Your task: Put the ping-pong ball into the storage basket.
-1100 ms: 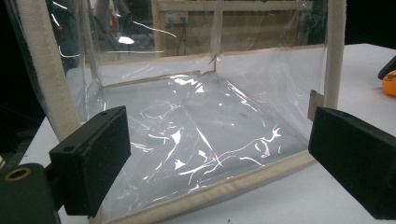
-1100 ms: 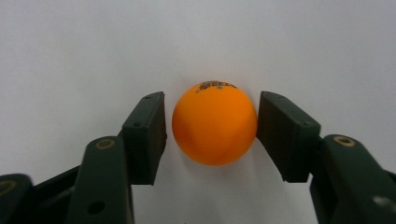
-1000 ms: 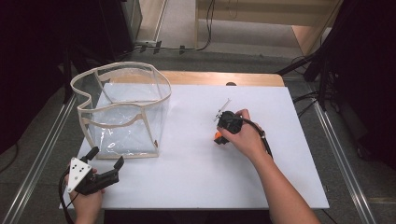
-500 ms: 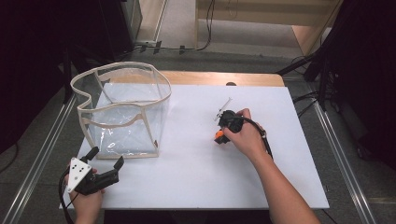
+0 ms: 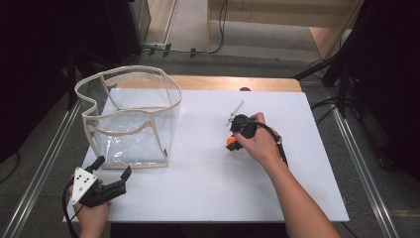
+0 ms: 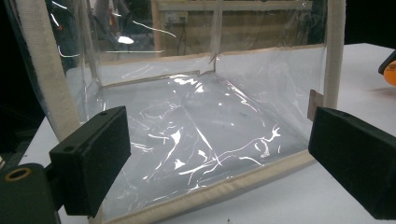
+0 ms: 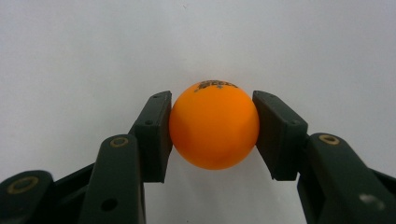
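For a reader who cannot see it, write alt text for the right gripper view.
An orange ball with dark print on top is clamped between the two black jaws of the right gripper, over a plain white table.

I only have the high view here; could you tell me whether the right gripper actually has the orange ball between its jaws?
Observer: Yes. In the right gripper view the right gripper has a pad pressed on each side of the orange ball.
Operator: Thank you. Is there any marking on the ball?
Observer: There is dark print near its top, too small to read.
Operator: And what does the left gripper face?
Observer: The left gripper stands open, its jaws wide apart, looking straight at the clear bag with cream edging; nothing is between them.
Operator: Is anything inside that bag?
Observer: Through its clear wall the left gripper view shows only creased plastic and reflections.
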A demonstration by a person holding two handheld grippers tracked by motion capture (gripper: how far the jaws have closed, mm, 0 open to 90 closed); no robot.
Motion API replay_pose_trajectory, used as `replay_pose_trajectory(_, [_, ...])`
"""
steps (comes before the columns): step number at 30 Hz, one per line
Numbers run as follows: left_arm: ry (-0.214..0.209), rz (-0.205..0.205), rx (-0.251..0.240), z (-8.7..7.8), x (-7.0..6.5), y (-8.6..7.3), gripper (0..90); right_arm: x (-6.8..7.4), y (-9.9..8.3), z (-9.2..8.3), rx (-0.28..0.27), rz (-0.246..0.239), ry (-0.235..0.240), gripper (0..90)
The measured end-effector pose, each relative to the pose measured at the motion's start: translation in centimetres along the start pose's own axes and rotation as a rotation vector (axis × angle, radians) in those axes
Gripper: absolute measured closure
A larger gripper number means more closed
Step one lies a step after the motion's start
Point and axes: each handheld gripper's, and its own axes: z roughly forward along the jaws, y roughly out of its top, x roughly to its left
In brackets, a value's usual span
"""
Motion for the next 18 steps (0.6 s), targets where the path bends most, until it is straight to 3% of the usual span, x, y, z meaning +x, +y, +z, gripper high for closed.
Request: replay_pose_trajectory(18, [-0.001,0.004,0.002,0.1,0.0,0.0,6.1,0.8,2.5,-0.8,0.01,-0.041,0.016,48.0])
